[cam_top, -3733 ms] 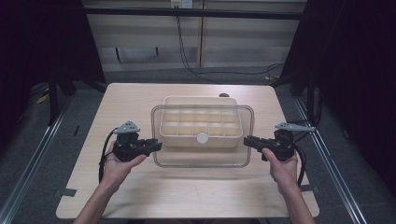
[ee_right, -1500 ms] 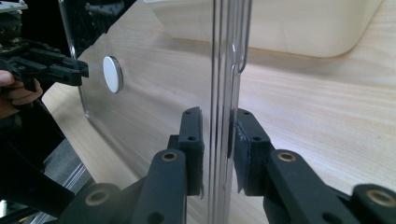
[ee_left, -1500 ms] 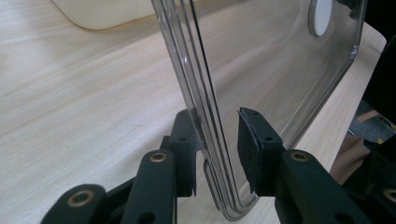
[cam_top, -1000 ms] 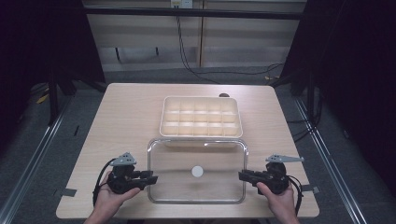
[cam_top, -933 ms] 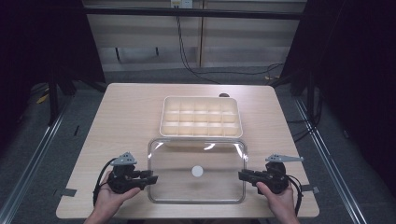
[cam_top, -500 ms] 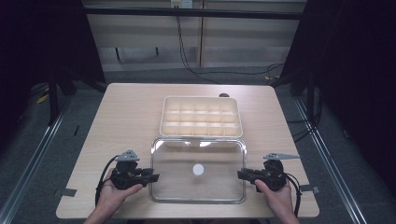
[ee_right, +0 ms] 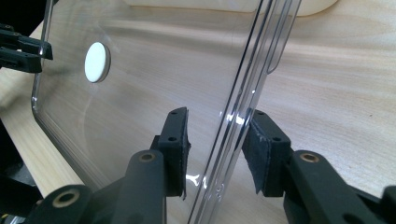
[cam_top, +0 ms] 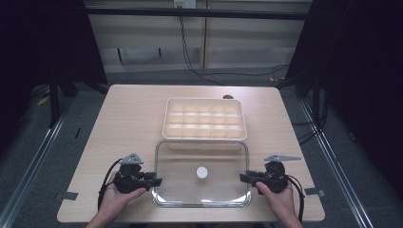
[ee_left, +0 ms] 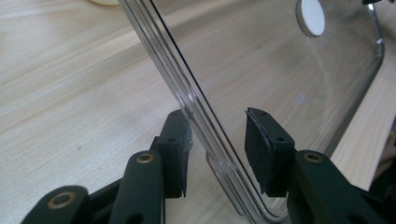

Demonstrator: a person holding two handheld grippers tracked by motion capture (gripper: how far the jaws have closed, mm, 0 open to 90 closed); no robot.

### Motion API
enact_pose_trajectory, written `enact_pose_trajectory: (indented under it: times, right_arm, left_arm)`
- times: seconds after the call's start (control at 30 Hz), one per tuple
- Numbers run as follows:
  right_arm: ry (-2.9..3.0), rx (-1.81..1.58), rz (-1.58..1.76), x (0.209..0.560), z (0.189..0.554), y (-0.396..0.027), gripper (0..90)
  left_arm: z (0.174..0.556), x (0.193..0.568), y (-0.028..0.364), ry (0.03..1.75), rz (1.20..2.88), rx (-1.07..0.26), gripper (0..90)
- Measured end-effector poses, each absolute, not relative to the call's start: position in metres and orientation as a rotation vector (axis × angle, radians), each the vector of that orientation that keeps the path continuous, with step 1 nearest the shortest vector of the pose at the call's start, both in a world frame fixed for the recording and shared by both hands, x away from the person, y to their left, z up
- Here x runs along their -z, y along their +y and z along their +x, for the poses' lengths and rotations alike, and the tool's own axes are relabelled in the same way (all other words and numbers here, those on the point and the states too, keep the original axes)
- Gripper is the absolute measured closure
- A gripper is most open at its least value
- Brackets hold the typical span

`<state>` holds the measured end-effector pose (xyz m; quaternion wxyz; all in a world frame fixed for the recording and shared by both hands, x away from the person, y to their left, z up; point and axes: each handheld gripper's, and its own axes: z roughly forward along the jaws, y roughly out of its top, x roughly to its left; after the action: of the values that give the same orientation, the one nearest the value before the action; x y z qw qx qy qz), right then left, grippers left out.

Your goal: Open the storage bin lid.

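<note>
Lid (cam_top: 201,179) now down at bench (cam_top: 119,123) near edge, off tray (cam_top: 204,118). Left tongs (cam_top: 157,181) & right tongs (cam_top: 243,177) just opening, apart, lid's short ends between them, long axis left-right.

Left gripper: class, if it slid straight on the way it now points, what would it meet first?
Probably the clear lid itself. The left gripper has just been opening, and the lid's rim already stands between its jaws, seemingly without contact. Beyond lies the right gripper; depth is uncertain.
</note>
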<state>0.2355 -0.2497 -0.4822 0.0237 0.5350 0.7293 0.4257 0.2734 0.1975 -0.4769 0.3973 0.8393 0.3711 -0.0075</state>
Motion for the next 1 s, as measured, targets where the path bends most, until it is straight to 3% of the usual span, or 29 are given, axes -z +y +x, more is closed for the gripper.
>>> enact_pose_trajectory:
  times: [1.0]
  right_arm:
    - [2.274, -1.208, 1.698, 0.496, 0.242, -0.241, 45.8]
  left_arm:
    - [0.279, 0.486, 0.193, 0.982, 2.162, 0.053, 58.3]
